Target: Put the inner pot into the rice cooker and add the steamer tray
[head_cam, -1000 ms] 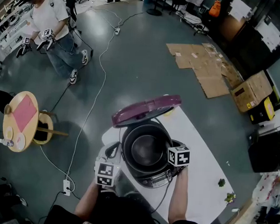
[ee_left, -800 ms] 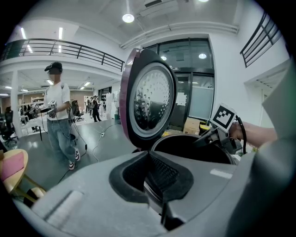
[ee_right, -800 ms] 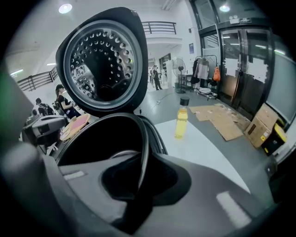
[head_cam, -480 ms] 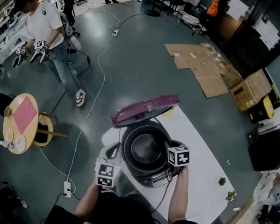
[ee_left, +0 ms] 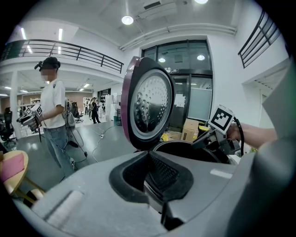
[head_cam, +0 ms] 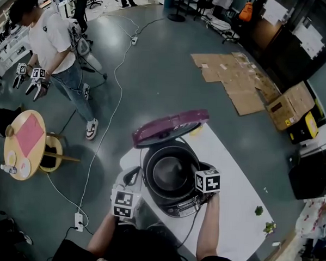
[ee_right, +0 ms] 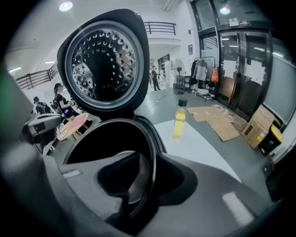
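Both on inner pot (head_cam: 170, 174): left tongs (ee_left: 155, 185) pinching, right tongs (ee_right: 138, 185) just opening (lid (head_cam: 171, 127) behind).

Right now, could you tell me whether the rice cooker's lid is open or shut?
Open. The purple lid stands raised behind the rice cooker, its perforated underside facing forward, and the inner pot sits exposed inside.

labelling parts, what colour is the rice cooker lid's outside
Plum purple; the lid shows it best in the head view.
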A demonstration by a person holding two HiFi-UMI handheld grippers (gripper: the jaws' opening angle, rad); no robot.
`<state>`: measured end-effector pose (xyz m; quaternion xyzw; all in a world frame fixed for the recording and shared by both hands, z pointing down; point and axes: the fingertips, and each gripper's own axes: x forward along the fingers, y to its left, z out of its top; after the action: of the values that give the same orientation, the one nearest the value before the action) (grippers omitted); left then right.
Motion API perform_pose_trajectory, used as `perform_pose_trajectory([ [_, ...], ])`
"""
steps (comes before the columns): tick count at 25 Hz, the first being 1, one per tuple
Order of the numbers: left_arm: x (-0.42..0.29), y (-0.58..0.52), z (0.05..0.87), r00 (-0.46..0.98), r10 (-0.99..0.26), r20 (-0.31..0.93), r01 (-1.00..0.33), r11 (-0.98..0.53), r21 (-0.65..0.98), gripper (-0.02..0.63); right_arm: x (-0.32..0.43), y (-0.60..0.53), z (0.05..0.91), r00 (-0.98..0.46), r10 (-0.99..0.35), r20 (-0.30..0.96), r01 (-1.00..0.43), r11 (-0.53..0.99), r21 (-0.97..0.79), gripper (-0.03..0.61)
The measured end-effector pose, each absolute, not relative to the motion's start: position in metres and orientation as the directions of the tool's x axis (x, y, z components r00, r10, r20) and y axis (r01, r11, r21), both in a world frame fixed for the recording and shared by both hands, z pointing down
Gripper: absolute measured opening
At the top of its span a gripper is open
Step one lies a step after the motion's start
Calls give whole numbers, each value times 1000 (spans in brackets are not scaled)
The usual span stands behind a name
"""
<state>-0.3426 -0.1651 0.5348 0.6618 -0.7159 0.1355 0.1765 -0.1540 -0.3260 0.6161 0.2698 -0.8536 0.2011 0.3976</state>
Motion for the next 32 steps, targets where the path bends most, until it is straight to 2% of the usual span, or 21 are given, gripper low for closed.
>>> perform_pose_trajectory([
  [5,-342,-169,524,-40,-912,409,-998,59,34,11,-151,-325,595,-556,-362,749,-648,752,-118,187],
  [12,-324,-187,494,60,-937,345,-998,-58,17,11,-134,-311,549,-564,-498,659,-720,687,-97,190],
  [18,-297,-206,466,202,-941,272,-977,-213,-11,11,-103,-288,496,-543,-681,491,-812,575,-100,190],
  [29,-216,-225,435,452,-872,191,-882,-468,-51,11,-34,-217,447,-317,-921,228,-946,323,-12,189],
  [32,-196,-226,438,504,-843,191,-852,-521,-55,11,-21,-199,449,-253,-950,182,-967,255,-13,134],
])
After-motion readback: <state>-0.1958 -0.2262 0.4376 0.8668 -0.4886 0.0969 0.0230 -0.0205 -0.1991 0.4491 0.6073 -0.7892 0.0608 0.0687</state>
